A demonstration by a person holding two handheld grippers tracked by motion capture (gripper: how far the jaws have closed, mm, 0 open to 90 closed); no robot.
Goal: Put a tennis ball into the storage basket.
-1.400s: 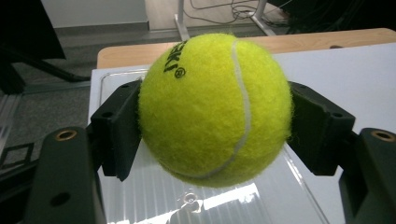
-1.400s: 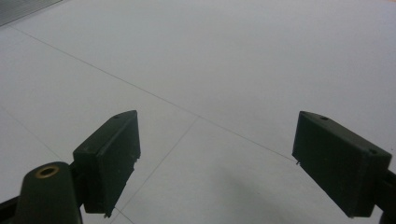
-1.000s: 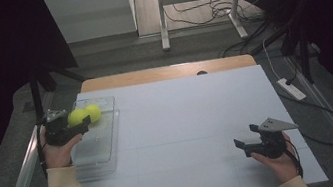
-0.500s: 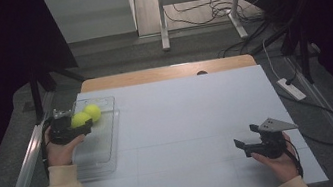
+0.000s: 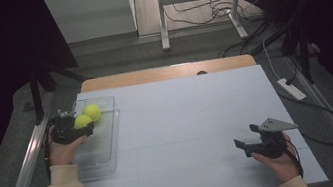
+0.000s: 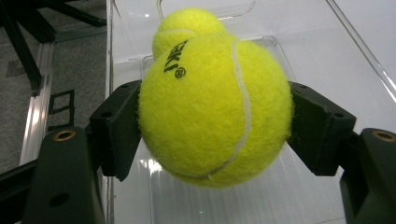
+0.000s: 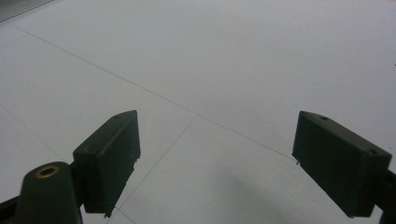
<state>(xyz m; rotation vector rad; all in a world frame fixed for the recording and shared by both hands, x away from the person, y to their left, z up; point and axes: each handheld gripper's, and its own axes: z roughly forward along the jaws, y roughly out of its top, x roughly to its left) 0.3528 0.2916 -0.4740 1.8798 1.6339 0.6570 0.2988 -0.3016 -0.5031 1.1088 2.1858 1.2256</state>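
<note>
I have the left tongs (image 6: 212, 135) clenched on a tennis ball (image 6: 212, 105); in the left gripper view both black pads press into its fuzz at opposite sides, with the seam running down its front and the printed mark at upper left. In the high view that held ball (image 5: 82, 121) sits over the clear tray (image 5: 105, 151), toward the tray's far end, and the left tongs (image 5: 80, 130) come at it from the tray's left edge. I judge it is off the tray floor, since the left gripper view shows reflections on the clear plastic beneath it.

The second tennis ball (image 5: 92, 112) lies in the tray just beyond the held one, touching or nearly touching it; from the tongs' camera it (image 6: 187, 25) peeks over the top of the held ball. That is the relation I would watch: the second ball is straight ahead along the tongs' line, so any push forward would knock it. A ball has no long axis, so the grip angle hardly matters.

My right tongs (image 5: 247, 146) are released and empty, jaws wide over bare white table (image 7: 233, 60), well apart from the tray on the table's opposite side. The left hand (image 5: 62, 150) is clearly the nearer one for anything at the tray.
</note>
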